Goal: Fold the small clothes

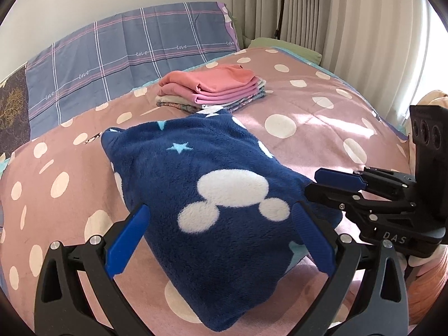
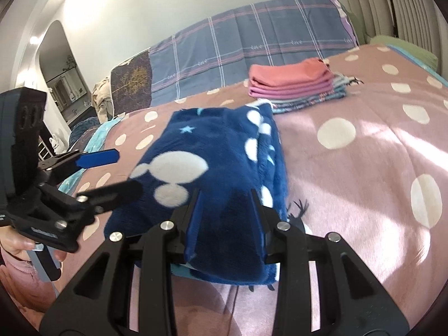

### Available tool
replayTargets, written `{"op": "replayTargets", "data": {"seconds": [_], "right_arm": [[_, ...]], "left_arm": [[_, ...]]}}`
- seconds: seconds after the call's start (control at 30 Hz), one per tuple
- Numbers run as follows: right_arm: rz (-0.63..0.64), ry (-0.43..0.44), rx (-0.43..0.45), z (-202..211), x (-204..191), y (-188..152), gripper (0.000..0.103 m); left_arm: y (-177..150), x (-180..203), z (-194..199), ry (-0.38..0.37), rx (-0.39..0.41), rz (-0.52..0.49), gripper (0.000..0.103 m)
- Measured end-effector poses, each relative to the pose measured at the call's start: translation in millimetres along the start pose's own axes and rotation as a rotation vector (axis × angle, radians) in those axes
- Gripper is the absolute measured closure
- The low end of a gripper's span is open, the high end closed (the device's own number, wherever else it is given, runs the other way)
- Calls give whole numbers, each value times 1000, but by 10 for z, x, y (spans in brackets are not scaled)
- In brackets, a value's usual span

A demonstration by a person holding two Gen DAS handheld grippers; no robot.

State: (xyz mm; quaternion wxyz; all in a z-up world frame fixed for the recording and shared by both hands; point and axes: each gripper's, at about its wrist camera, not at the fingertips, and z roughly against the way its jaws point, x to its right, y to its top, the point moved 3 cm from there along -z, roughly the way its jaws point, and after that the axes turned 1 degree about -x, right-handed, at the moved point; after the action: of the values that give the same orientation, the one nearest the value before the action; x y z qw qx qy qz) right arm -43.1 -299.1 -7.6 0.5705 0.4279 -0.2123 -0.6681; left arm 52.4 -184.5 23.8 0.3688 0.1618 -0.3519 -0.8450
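A folded navy fleece garment [image 1: 212,190] with white mouse-head shapes and pale stars lies on the pink polka-dot bedspread [image 1: 308,123]. My left gripper [image 1: 221,224] is open, its blue fingers straddling the garment's near end without gripping it. My right gripper [image 2: 226,218] is shut on the garment [image 2: 224,154] at its near right edge, with fleece bunched between the fingers. The right gripper also shows in the left wrist view [image 1: 333,184] at the garment's right side. The left gripper shows in the right wrist view [image 2: 112,168], open, at the left.
A stack of folded clothes [image 1: 212,89], salmon and pink on top, sits farther back on the bed, and shows in the right wrist view [image 2: 294,84]. A plaid blue pillow or headboard cover [image 1: 126,56] lies behind. Curtains [image 1: 308,5] hang at the right. A doorway [image 2: 61,75] is at the far left.
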Motion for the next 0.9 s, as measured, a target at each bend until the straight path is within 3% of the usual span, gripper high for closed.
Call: {"op": "replayTargets", "data": {"seconds": [0.27,0.43,0.63,0.9], "right_arm": [[16,1,-15,-86,-58,18,69],[7,-21,-78,-262,-9,-55,69],[-19,-35,-142,-465,72,-172,69],[3,-46,-141,-512,37,-218,69]], "left_arm": [[-19,-48,-102,-14,-15,18,2],[-95,-104,-411,-40,-76,31,1],[-283,-83,-606,-35,-35,-19,1],[-272,-76,-553,-6,-49,-14,1]]}}
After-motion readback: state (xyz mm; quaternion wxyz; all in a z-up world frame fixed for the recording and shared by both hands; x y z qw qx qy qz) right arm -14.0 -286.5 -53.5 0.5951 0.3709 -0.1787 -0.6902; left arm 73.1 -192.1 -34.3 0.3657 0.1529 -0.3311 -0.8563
